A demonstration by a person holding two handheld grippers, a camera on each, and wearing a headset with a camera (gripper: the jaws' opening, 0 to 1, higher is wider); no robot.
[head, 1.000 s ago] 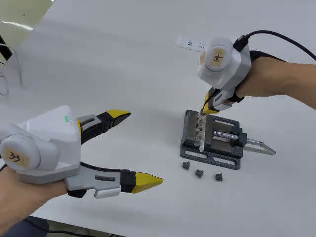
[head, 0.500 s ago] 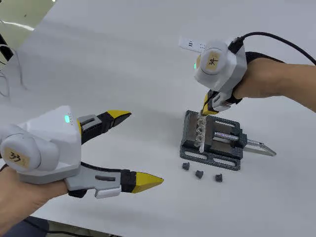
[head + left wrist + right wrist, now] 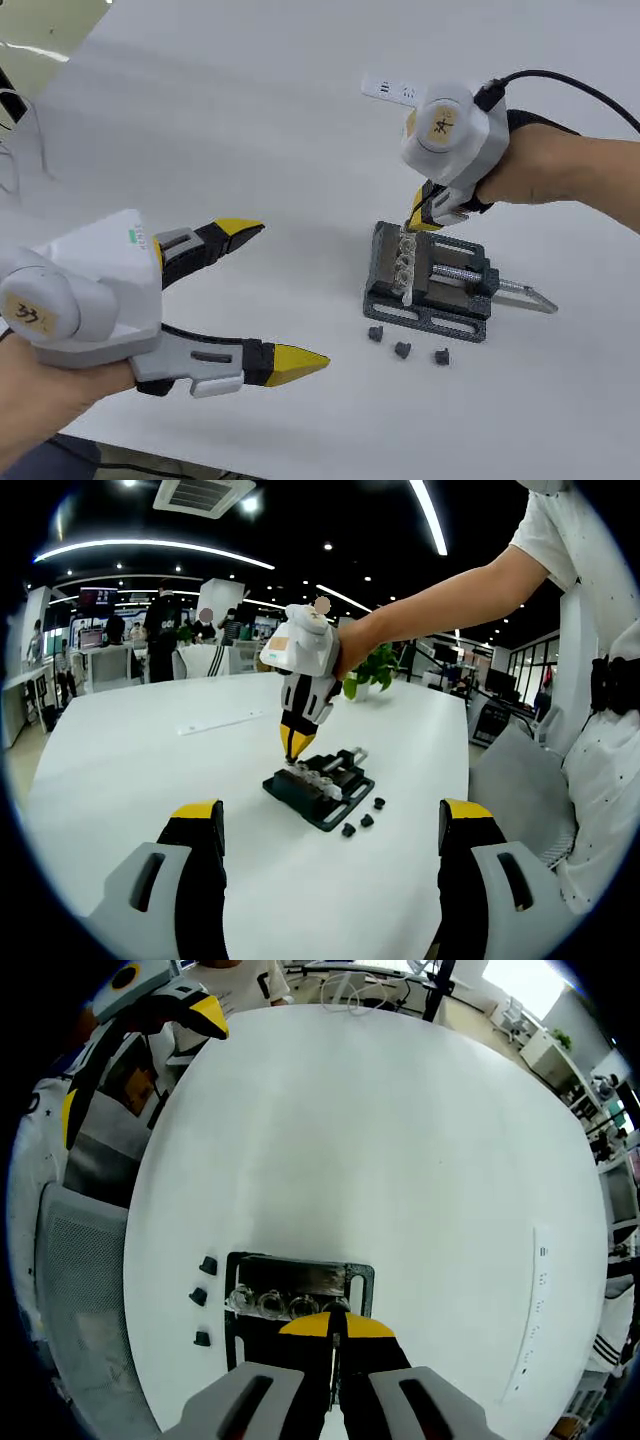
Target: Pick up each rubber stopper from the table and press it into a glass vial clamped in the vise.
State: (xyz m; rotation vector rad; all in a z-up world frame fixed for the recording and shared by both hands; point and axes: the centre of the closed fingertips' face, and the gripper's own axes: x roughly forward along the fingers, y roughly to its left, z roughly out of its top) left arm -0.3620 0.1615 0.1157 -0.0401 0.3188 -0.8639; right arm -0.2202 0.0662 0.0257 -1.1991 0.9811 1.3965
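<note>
Three stoppers [image 3: 402,350] sit on the desk [image 3: 250,130] just beside the vise [image 3: 440,300]. Our right hand-held gripper [image 3: 420,222], jaws together, tips over the vials [image 3: 403,265]; we reckon it's seating one. Our left hand-held gripper [image 3: 295,293] is spread, well off the vise, spare.

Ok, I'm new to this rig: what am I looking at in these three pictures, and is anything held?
No robot here: a person holds a hand-held gripper in each hand. The head view looks down from their headset; the two round pictures come from a camera on each one. The left hand-held gripper hangs open above the white table. The right hand-held gripper is shut, tips down at the glass vials clamped in the vise. Whether it pinches a stopper I cannot tell. Three rubber stoppers lie loose beside the vise.
</note>
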